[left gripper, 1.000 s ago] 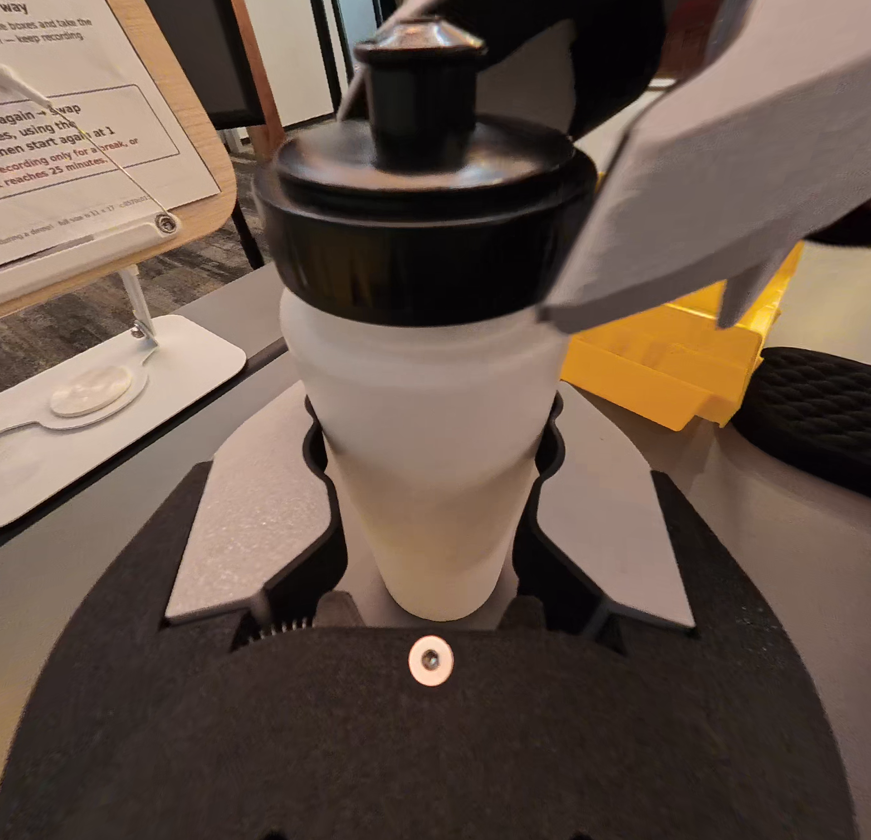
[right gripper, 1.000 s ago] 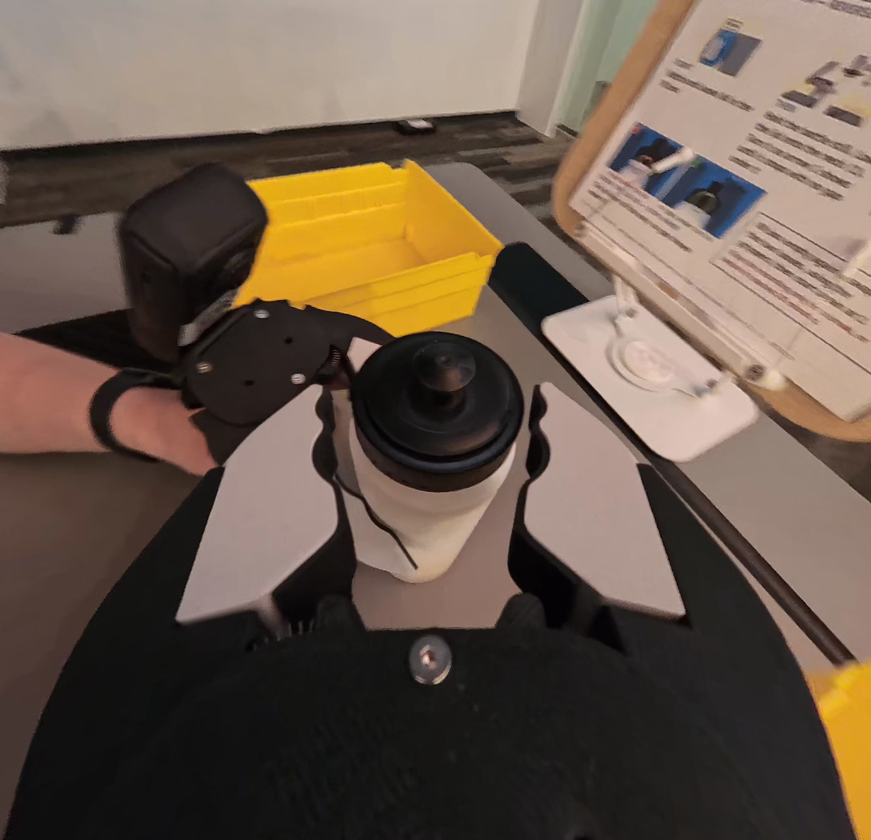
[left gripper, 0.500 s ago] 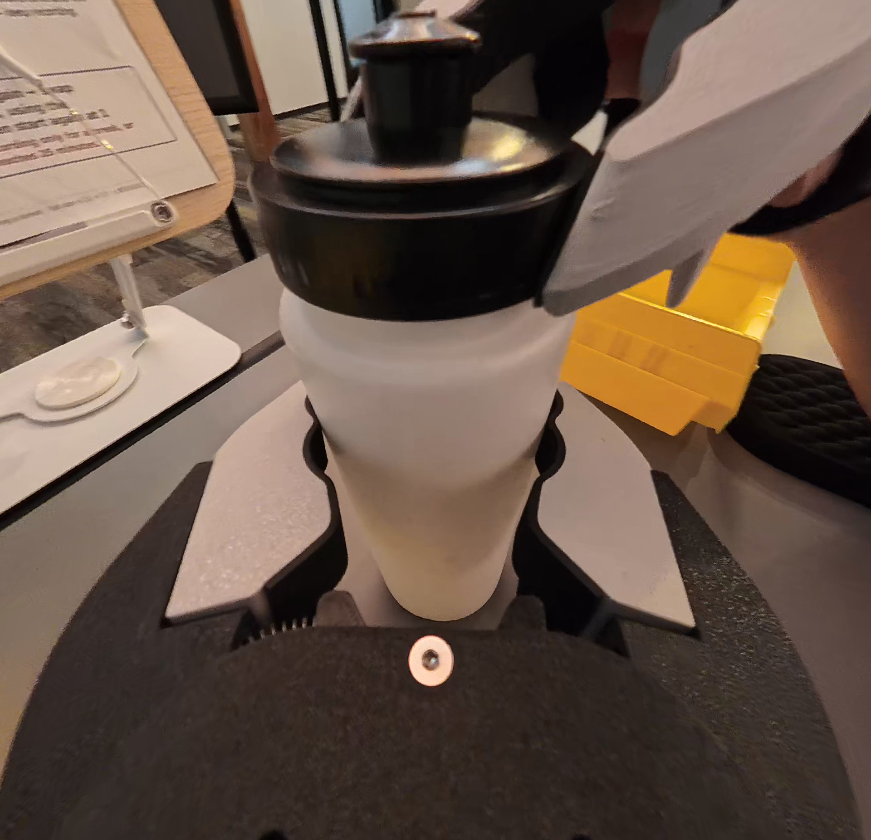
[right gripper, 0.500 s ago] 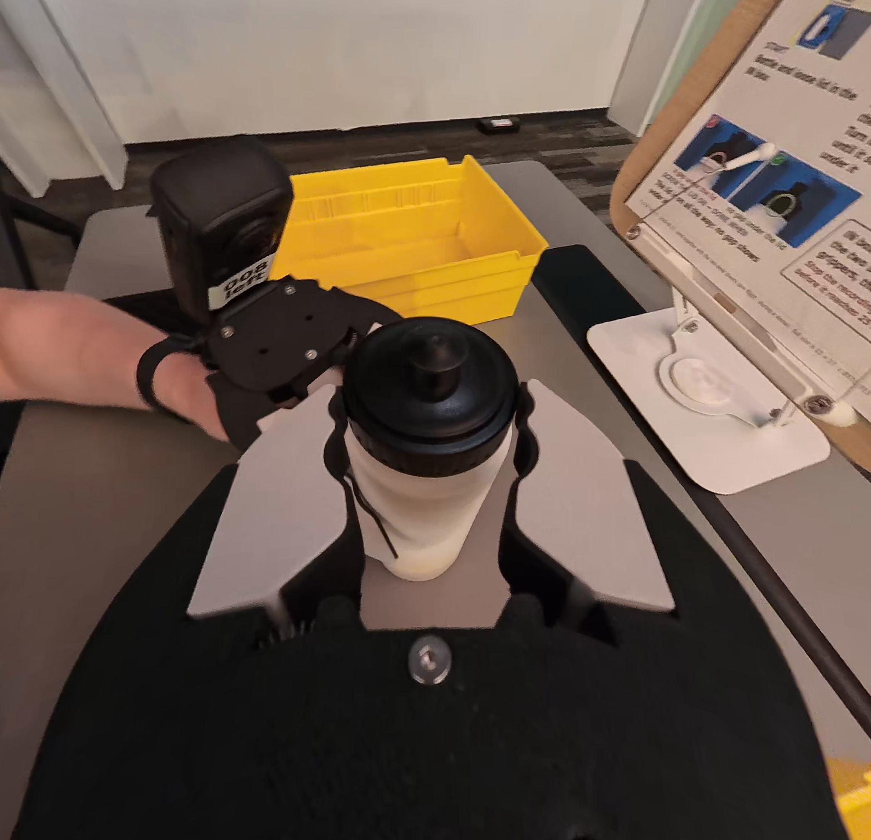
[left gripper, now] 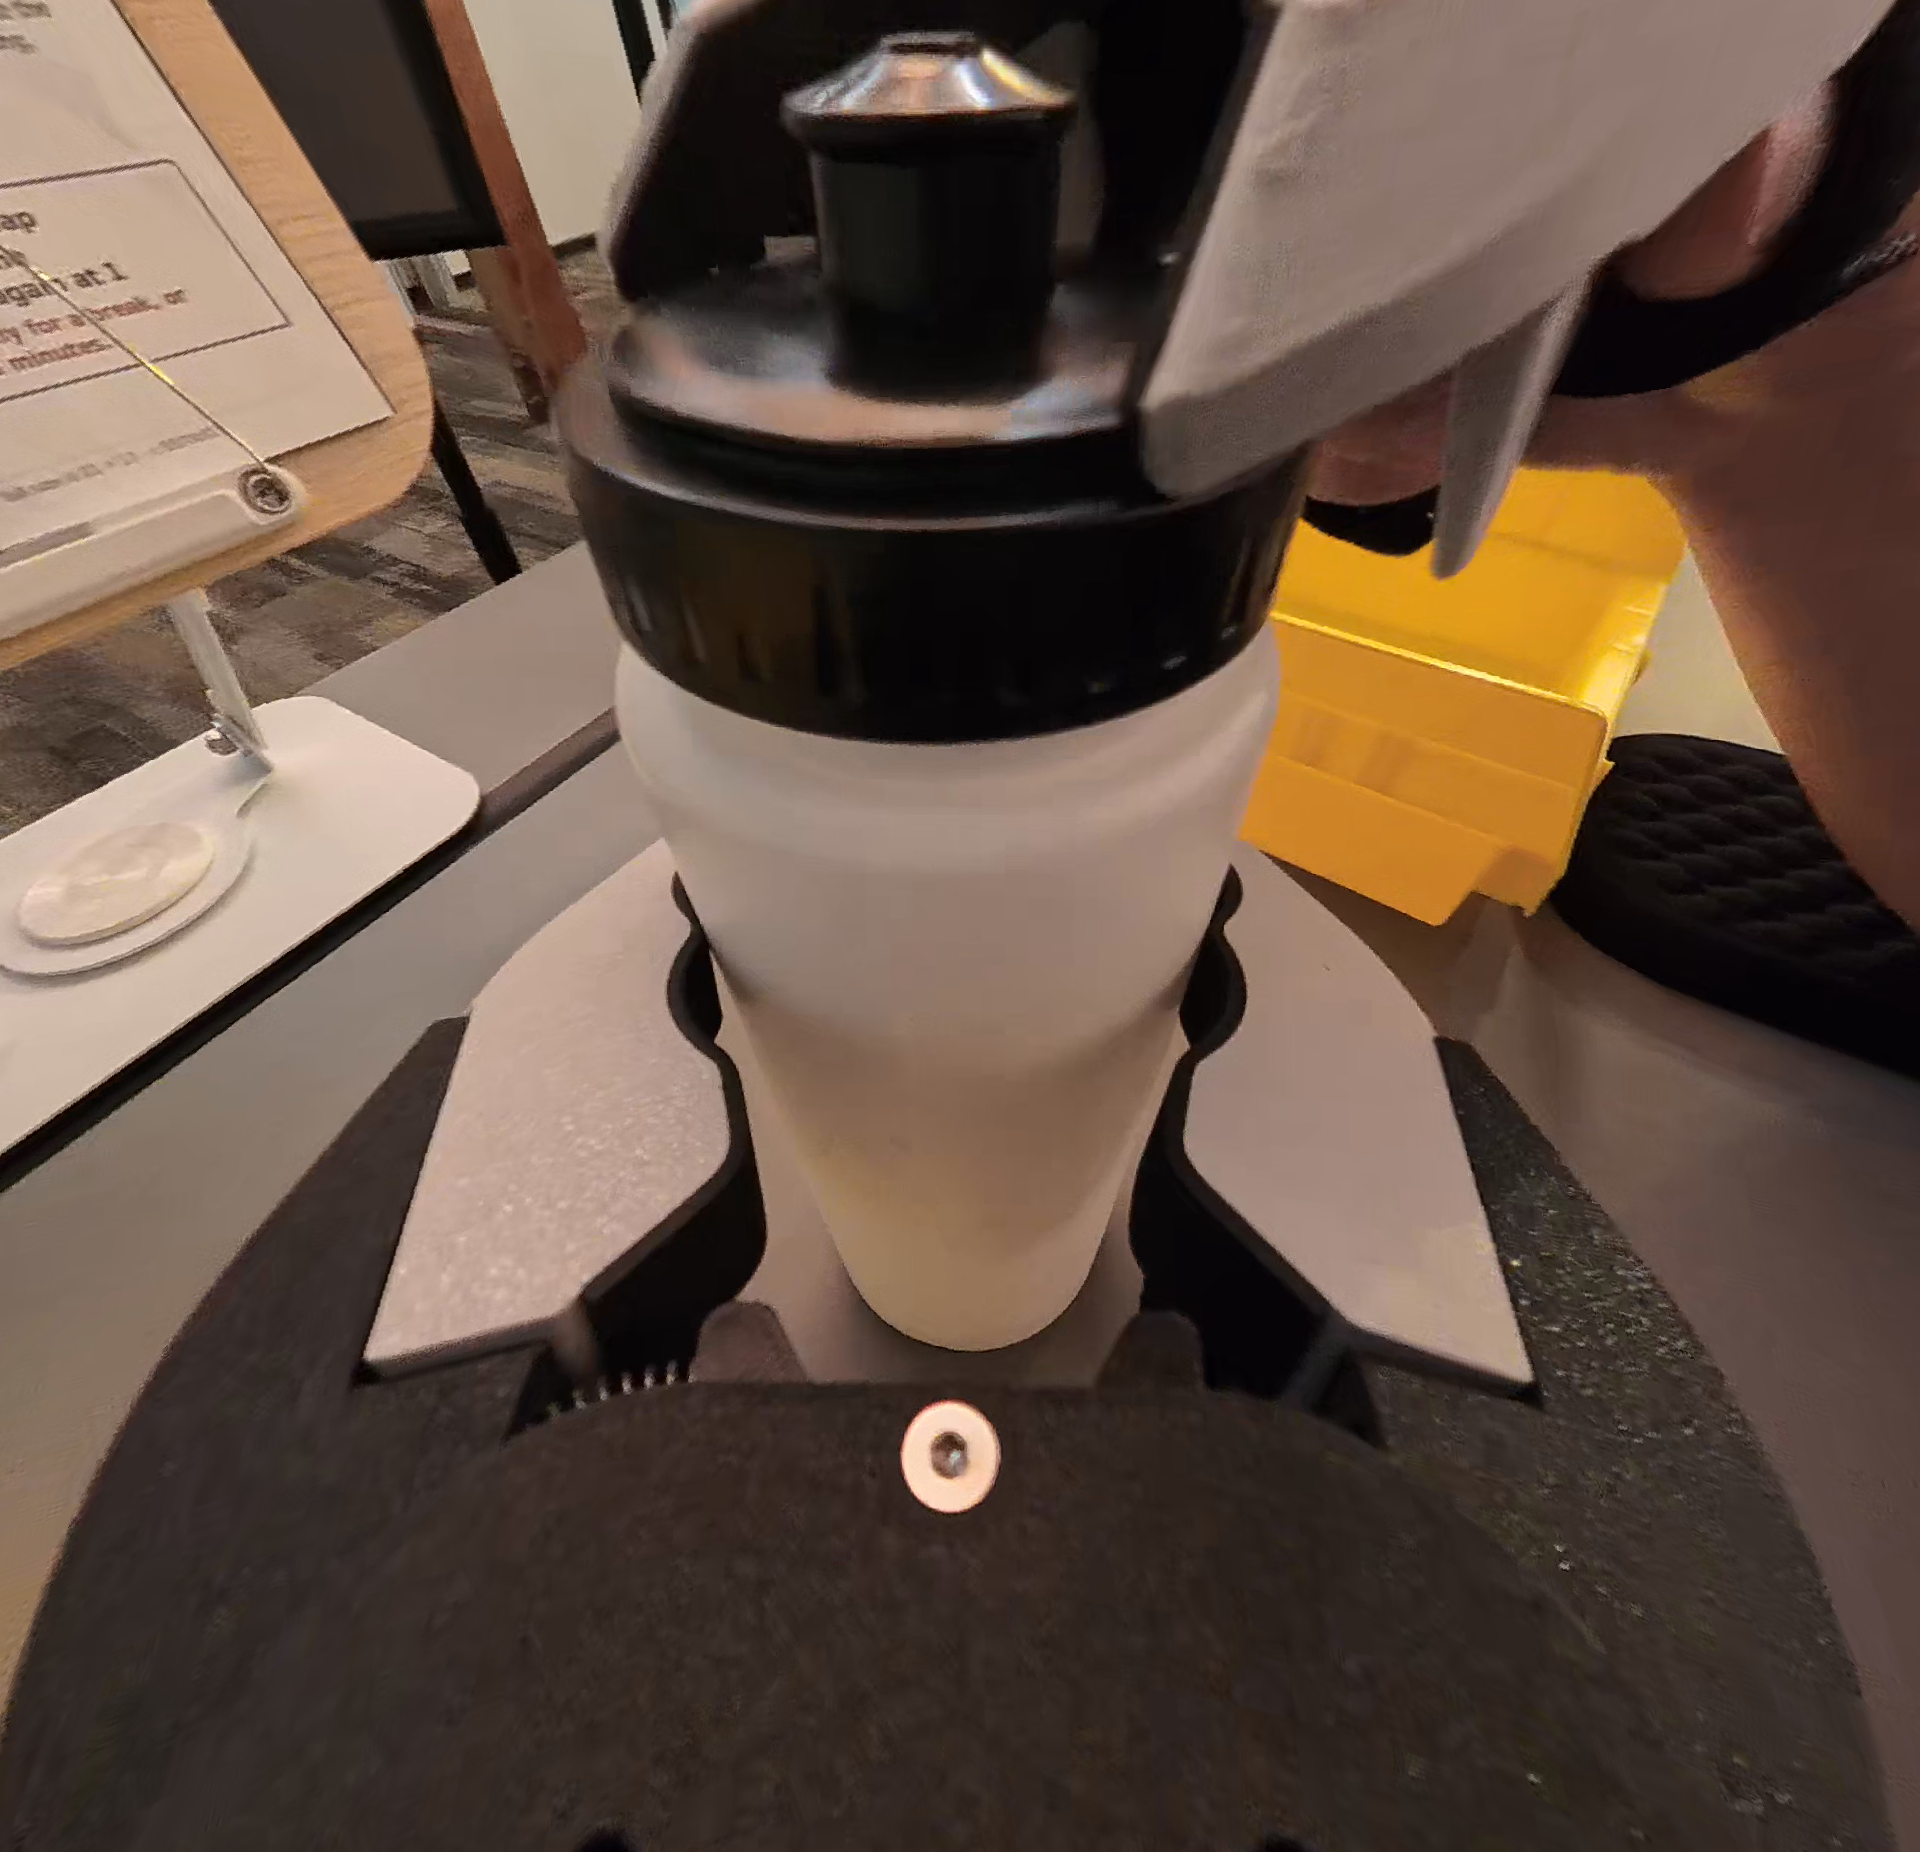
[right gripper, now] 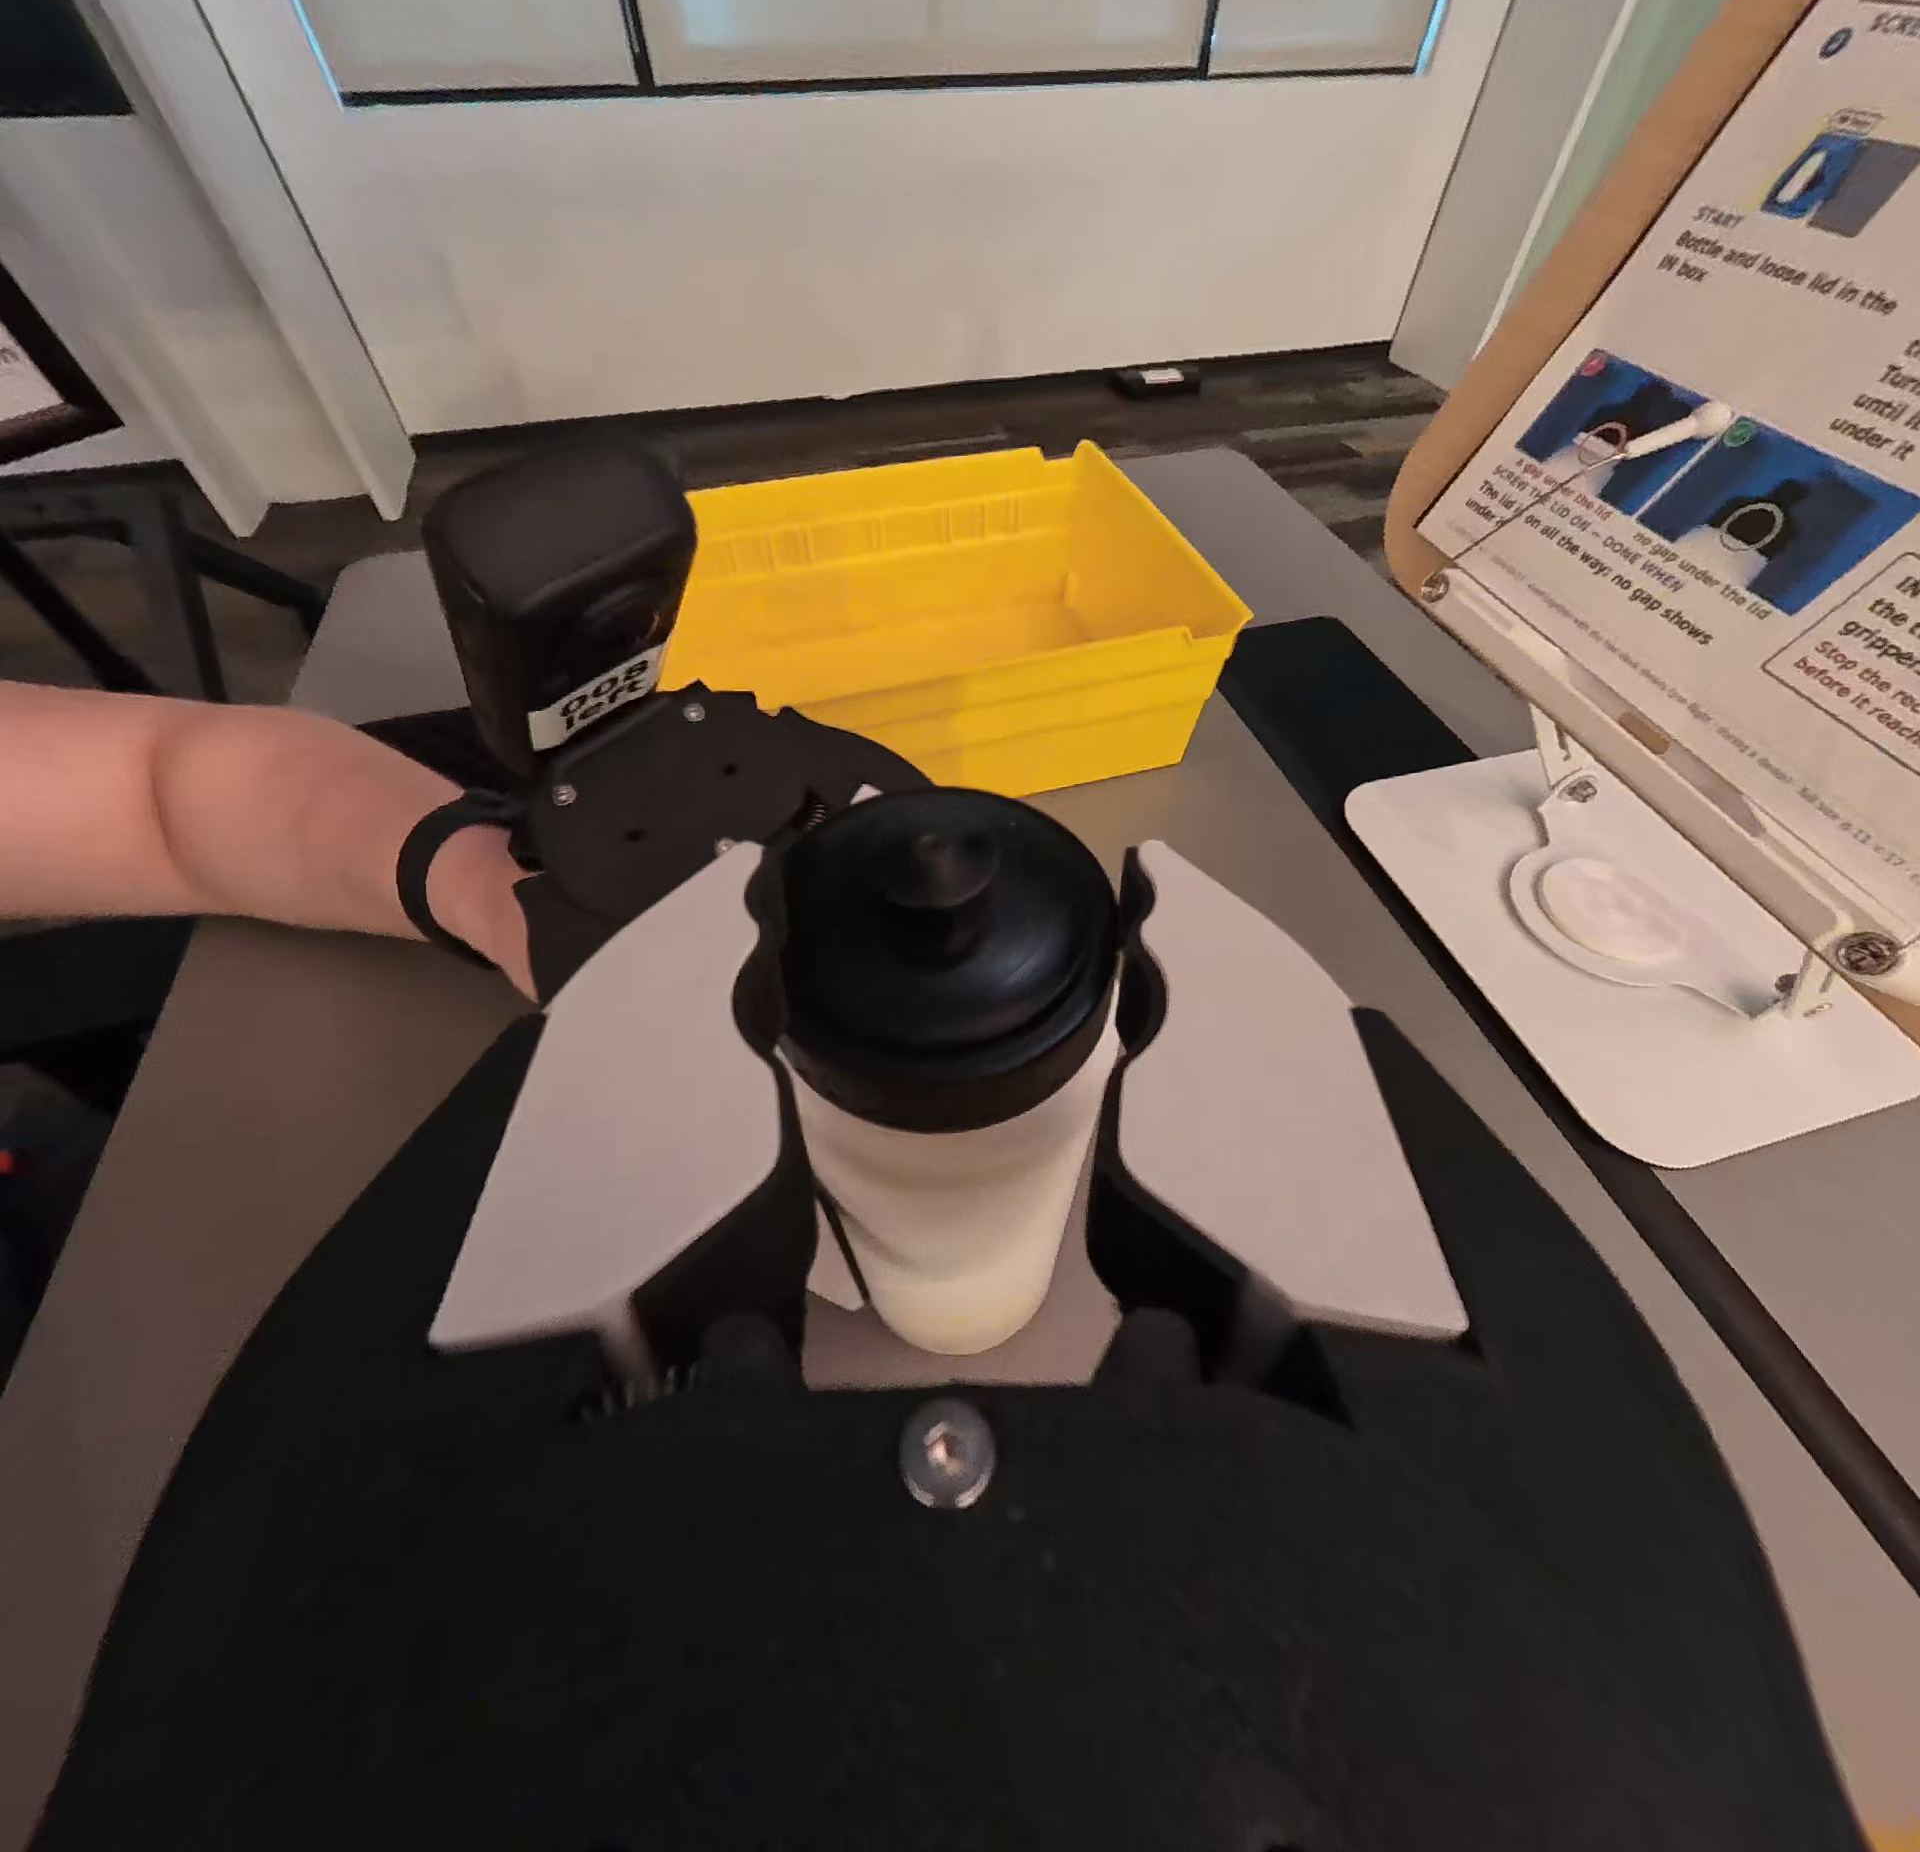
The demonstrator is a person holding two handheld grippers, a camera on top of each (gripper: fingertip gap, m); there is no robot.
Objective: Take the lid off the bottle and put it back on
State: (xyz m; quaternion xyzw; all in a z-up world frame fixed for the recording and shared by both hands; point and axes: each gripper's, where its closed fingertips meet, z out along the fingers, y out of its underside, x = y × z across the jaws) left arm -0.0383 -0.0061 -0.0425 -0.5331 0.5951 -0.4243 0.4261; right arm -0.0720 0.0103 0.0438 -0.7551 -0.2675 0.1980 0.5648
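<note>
A white bottle [left gripper: 956, 971] stands upright on the grey table with its black spout lid [left gripper: 914, 618] on top. My left gripper [left gripper: 956, 919] is shut on the bottle's body, a finger on each side. My right gripper [right gripper: 945, 919] comes from above, and its grey fingers [right gripper: 644, 1106] press both sides of the lid [right gripper: 945, 971]. The bottle's body [right gripper: 935, 1210] shows below the lid. In the left wrist view one right finger [left gripper: 1455, 192] lies against the lid's upper right edge. The left gripper's black body with its camera [right gripper: 582, 607] shows at the left.
An empty yellow bin [right gripper: 966, 639] sits just behind the bottle; it also shows in the left wrist view [left gripper: 1455, 722]. An instruction board [right gripper: 1714, 400] on a white stand base [right gripper: 1558, 919] stands to one side. A black mat [left gripper: 1745, 867] lies by the bin. Tip to tip, the grippers are about 9 centimetres apart.
My right gripper's jaws have closed from apart onto the lid, and the gripper has swung round the bottle. My left gripper keeps its hold on the bottle.
</note>
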